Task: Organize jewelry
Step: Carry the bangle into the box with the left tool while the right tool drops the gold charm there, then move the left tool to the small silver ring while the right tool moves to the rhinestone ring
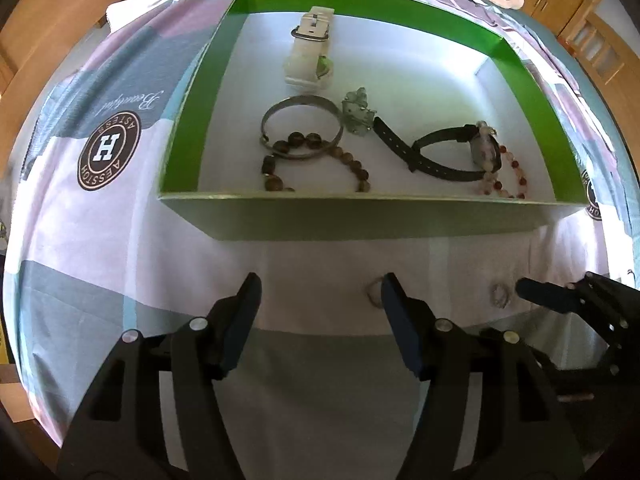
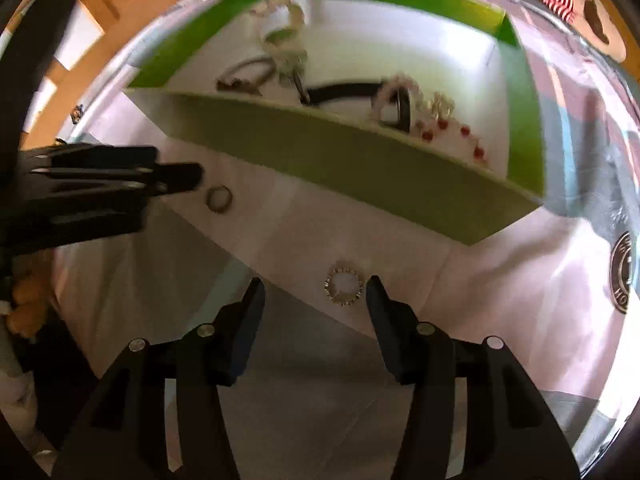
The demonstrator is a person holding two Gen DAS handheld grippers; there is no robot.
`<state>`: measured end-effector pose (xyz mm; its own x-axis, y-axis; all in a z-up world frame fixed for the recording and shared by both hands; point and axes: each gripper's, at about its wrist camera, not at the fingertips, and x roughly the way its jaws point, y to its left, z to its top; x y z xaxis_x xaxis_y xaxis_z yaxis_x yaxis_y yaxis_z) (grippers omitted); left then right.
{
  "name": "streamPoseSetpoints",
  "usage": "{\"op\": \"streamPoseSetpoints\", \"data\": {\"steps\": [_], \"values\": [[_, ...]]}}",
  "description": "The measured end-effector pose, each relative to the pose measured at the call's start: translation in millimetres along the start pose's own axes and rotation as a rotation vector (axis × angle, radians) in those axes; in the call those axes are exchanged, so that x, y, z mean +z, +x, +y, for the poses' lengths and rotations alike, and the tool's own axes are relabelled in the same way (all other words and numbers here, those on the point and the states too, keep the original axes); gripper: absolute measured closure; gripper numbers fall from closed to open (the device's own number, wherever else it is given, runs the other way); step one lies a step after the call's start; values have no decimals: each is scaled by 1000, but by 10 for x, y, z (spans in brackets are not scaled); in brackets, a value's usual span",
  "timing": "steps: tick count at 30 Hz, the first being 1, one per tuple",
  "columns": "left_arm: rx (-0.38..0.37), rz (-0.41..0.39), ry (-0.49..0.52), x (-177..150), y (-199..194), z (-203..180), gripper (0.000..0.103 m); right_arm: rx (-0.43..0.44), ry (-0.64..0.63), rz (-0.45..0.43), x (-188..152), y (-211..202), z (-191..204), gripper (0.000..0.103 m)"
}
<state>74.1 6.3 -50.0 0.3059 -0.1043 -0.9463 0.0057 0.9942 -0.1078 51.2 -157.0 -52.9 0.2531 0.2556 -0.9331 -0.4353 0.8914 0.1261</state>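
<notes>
Both tongs half-open, empty. Left gripper (image 1: 320, 292) beside plain ring (image 1: 374, 294), right gripper (image 2: 316, 296) over toothed ring (image 2: 345, 283). Straddle each squarely, then pinch.

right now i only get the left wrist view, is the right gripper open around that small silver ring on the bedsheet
observer: yes, the right gripper is open, with the small studded silver ring flat between its fingertips, unpinched
operator: and the ring half hidden by my finger
observer: it's a plain thin metal band, seen whole, lying flat just off the left gripper's tip
operator: touching it
observer: cannot tell, that view is blurred
</notes>
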Motion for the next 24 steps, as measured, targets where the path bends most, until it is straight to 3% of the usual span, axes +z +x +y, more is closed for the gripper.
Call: {"op": "streamPoseSetpoints", "data": {"steps": [3,4,6,8,9,11,12,14,19,24], "values": [[-3,-51,21,-6,-62,-86,33,-46,37,-1,-4,10,-95,50],[26,-86,36,-30,-98,-129,29,-51,55,12,-8,41,-139,50],[169,-182,103,-116,-182,-285,27,-58,79,32,-20,80,-205,50],[360,-318,192,-222,-343,-482,27,-69,97,44,-40,81,-252,50],[471,-454,186,-326,-519,-557,27,-69,101,42,-13,71,-277,50],[548,-685,169,-522,-825,-667,17,-63,109,31,-15,27,-306,50],[575,-764,169,-604,-926,-716,11,-60,112,24,-14,7,-321,50],[674,-914,178,-753,-1051,-831,10,-60,119,20,-19,-7,-346,50],[927,-927,338,-771,-801,-1060,8,-59,128,32,17,19,-352,50],[836,-871,361,-725,-696,-1048,8,-70,132,36,2,-7,-360,50]]}}
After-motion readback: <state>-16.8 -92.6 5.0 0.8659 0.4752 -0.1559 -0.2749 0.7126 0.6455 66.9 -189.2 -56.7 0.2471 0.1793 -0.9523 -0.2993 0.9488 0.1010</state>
